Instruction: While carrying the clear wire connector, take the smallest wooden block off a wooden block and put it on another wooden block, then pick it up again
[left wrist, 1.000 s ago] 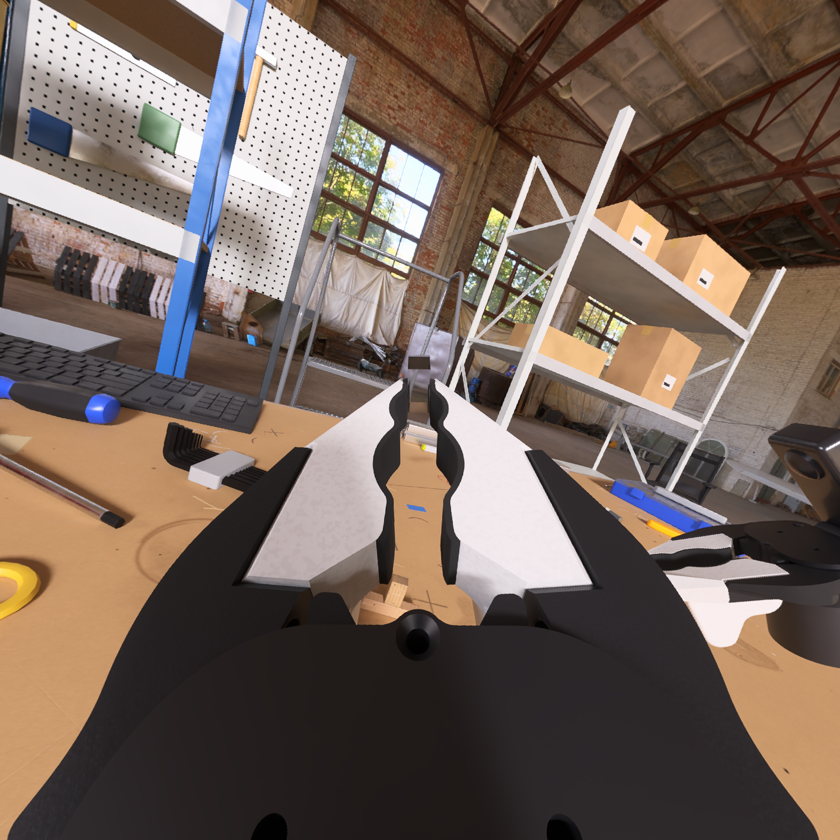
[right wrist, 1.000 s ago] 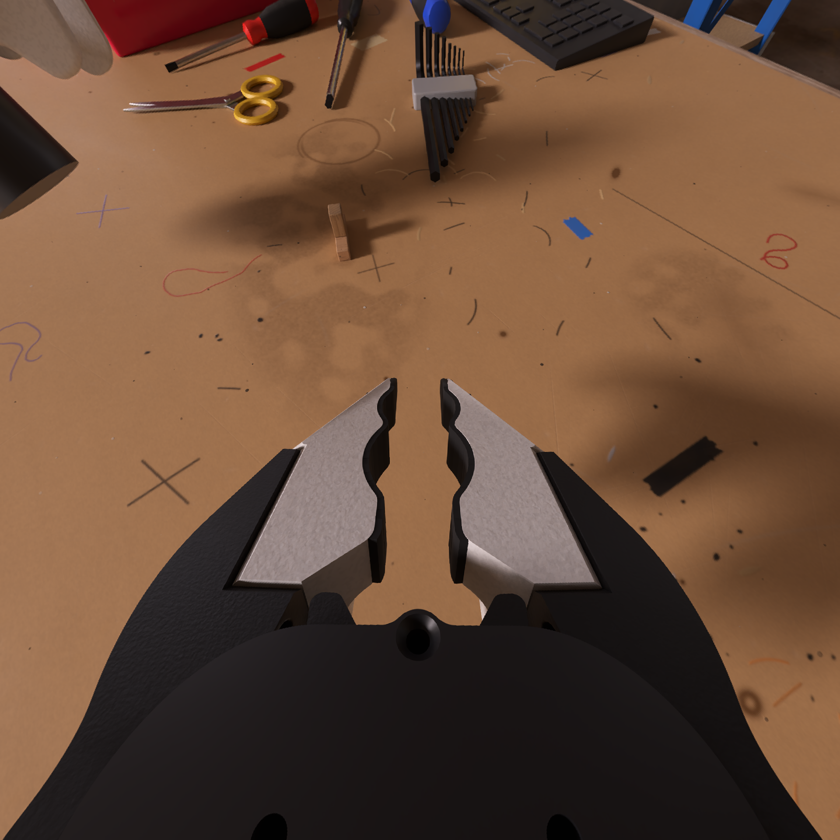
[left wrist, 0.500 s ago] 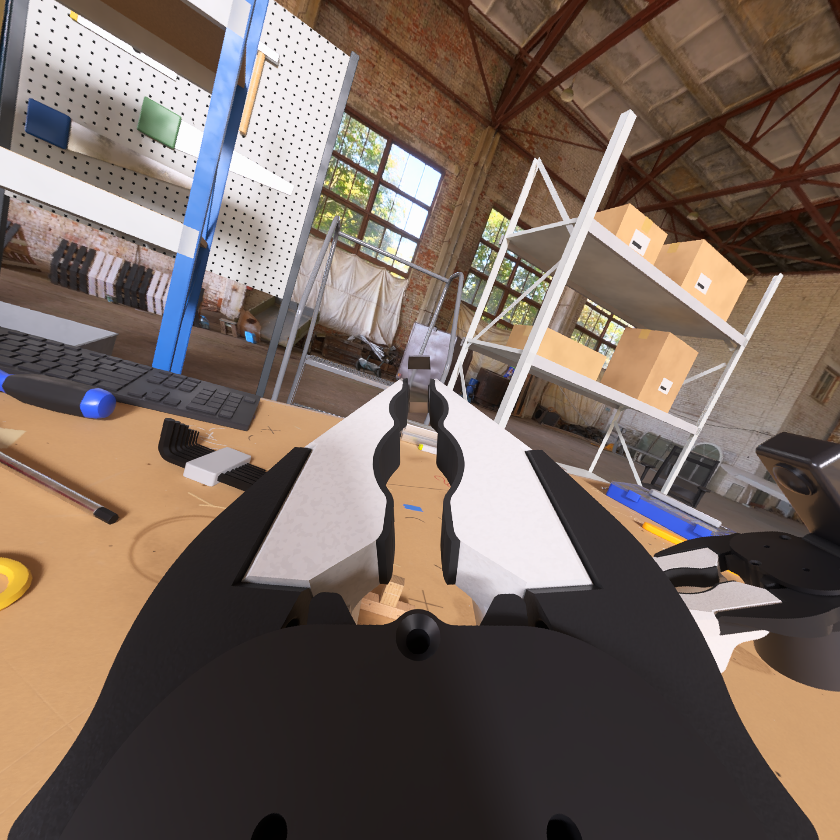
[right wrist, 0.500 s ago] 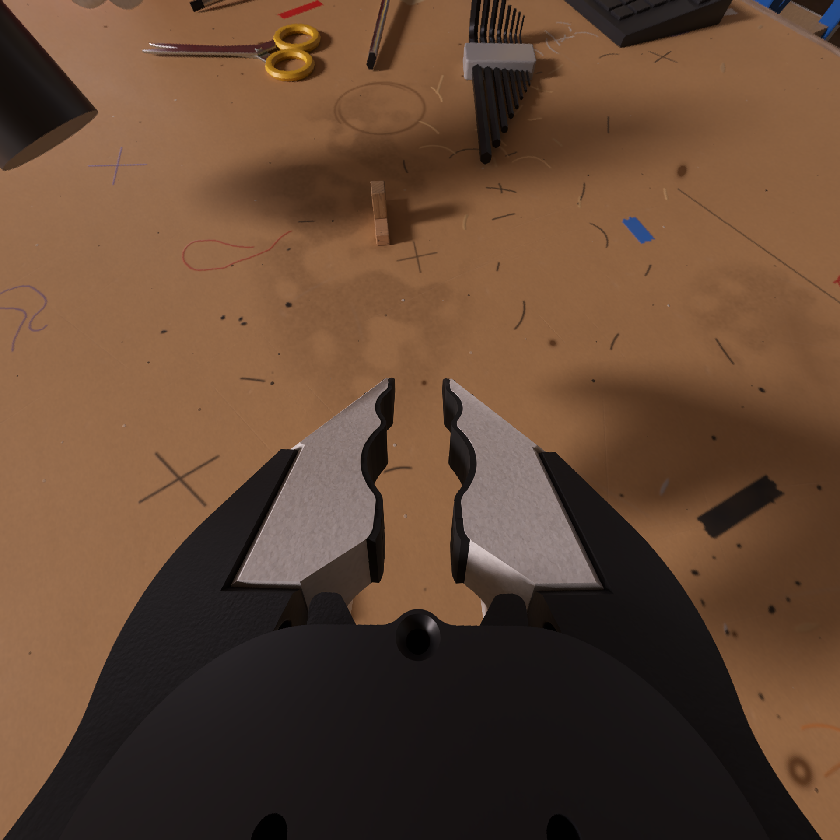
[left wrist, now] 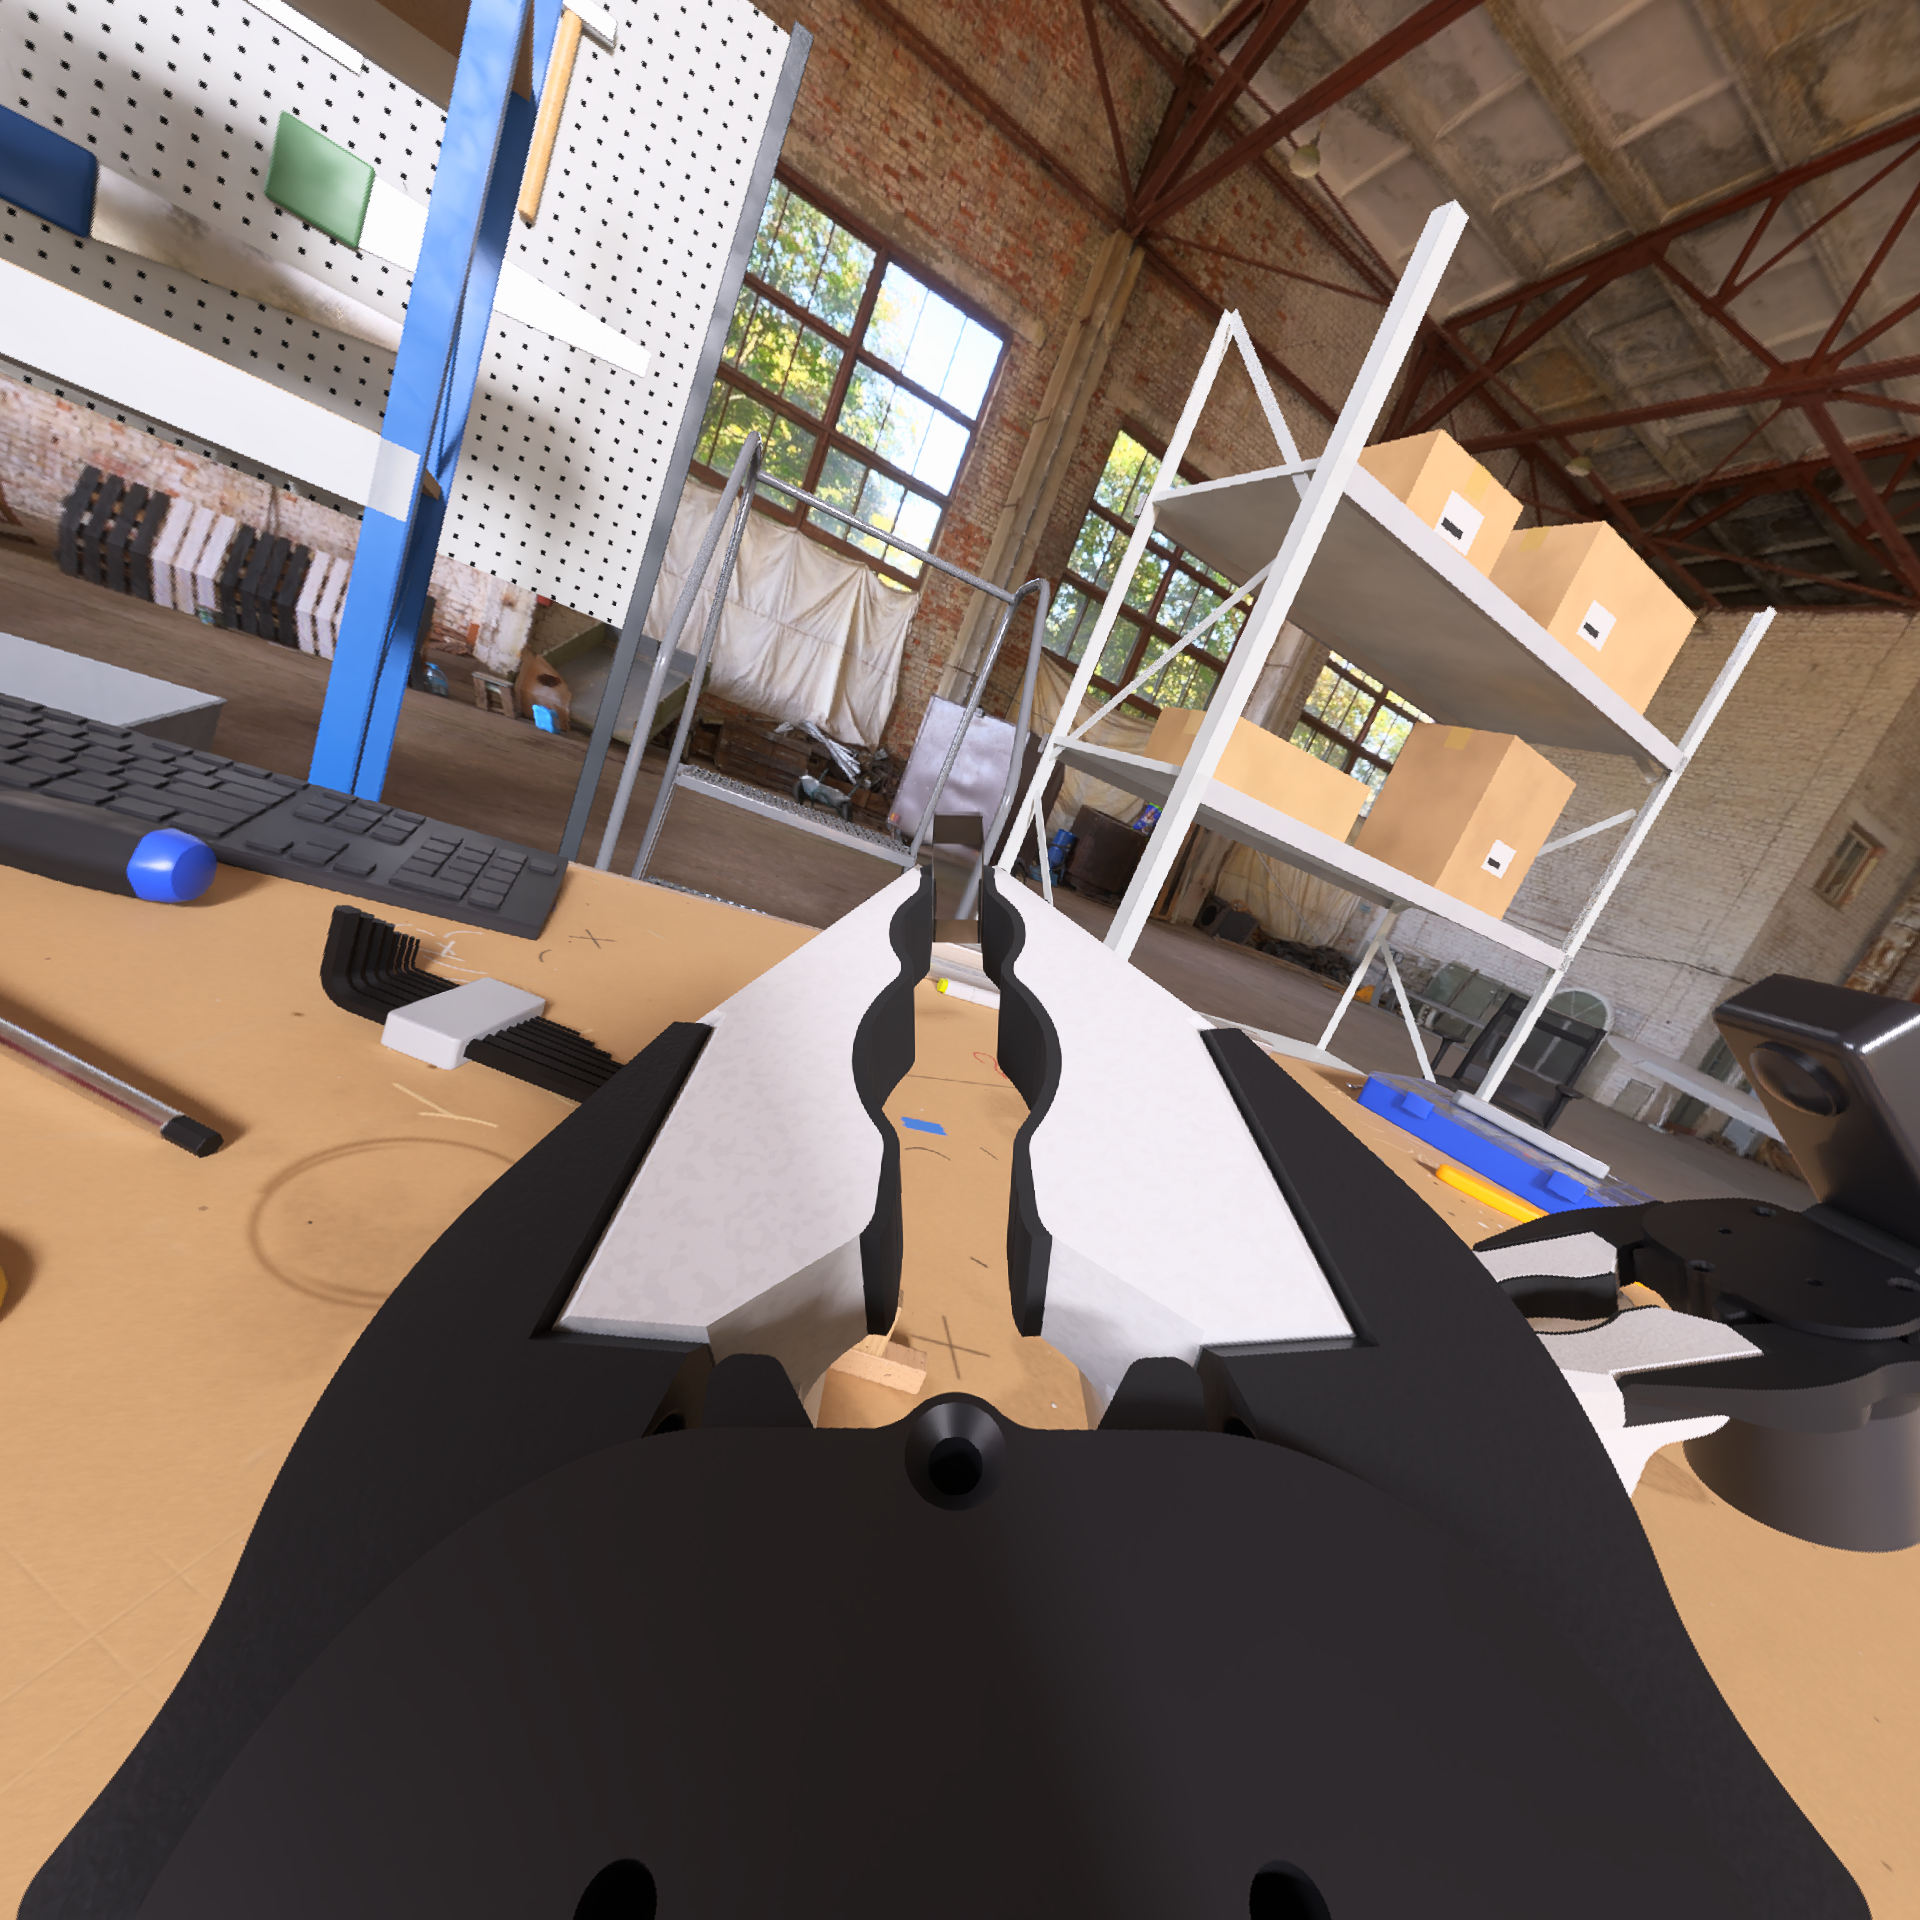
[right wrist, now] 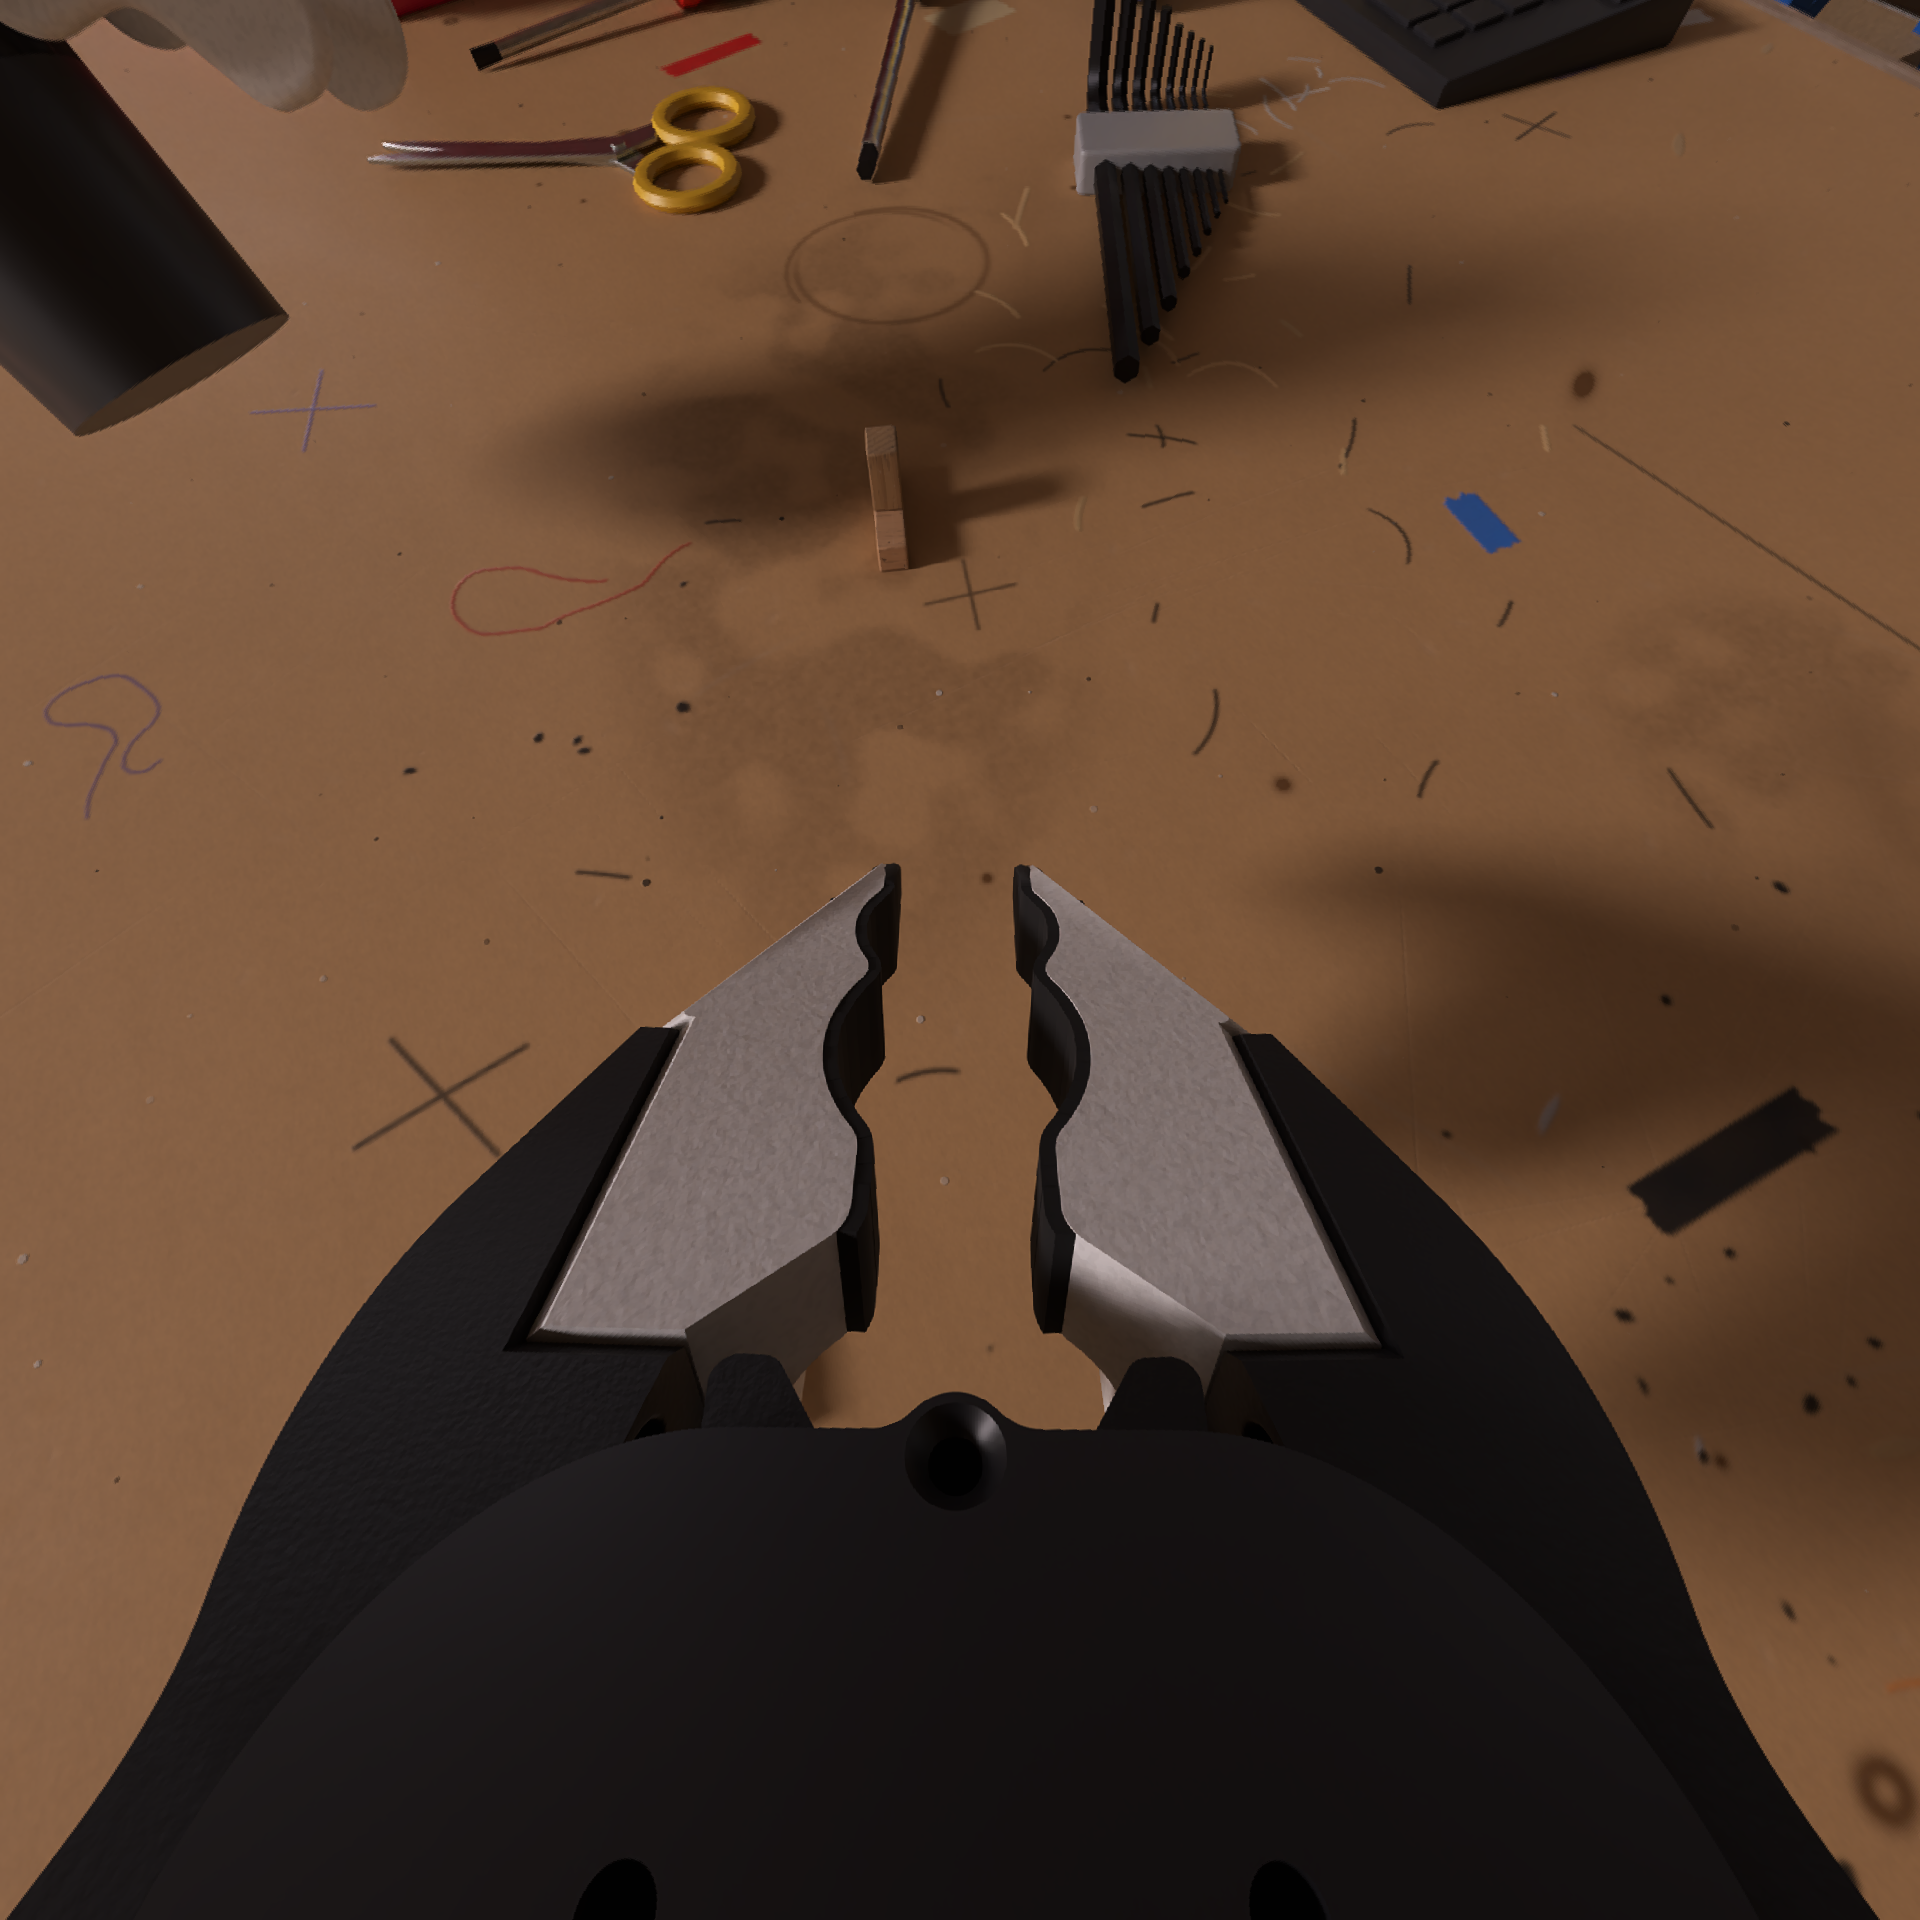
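My left gripper (left wrist: 956, 896) is shut on the clear wire connector (left wrist: 956, 857), a small see-through piece pinched at its fingertips and held above the table. A stack of small wooden blocks (right wrist: 886, 499) stands upright on the brown table, well ahead of my right gripper (right wrist: 956, 883), which is open and empty above the table. The top of the wooden stack (left wrist: 878, 1371) shows low between the left fingers, below the left gripper. The right gripper (left wrist: 1558, 1309) also shows at the right edge of the left wrist view, and the left gripper's body (right wrist: 125, 270) at the upper left of the right wrist view.
Beyond the blocks lie a hex key set (right wrist: 1153, 156), yellow-handled scissors (right wrist: 686, 151), a screwdriver shaft (right wrist: 883, 94) and a black keyboard (right wrist: 1496, 31). A blue-handled screwdriver (left wrist: 166, 864) and a blue case (left wrist: 1475, 1138) lie on the table; a white shelf rack (left wrist: 1382, 623) stands beyond it.
The right wrist view has swung so the block stack now sits nearly straight ahead instead of off to the left. The left gripper has drifted slightly, still holding the connector.
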Motion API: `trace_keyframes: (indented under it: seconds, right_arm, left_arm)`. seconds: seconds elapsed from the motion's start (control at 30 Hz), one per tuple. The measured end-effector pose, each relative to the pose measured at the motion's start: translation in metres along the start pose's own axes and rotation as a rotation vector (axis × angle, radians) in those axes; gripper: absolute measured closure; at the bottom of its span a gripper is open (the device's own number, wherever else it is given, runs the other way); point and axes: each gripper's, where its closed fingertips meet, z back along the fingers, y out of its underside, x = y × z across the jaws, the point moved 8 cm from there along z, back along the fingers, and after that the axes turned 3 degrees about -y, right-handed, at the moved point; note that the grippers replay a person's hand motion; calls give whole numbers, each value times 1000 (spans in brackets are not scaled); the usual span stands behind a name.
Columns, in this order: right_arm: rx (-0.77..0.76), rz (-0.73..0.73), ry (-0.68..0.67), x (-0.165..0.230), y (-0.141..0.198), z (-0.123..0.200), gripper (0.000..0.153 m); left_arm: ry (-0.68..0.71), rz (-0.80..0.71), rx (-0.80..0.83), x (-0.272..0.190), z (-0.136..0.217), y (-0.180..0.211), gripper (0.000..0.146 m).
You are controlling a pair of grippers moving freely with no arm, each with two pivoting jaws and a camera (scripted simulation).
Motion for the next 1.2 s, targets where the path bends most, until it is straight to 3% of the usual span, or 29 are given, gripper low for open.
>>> trace_keyframes:
  seconds: [1.2]
  right_arm:
    - [5,5,-12,4,1,-2,131]
  left_arm:
    - [-1,13,17,2,-1,2,138]
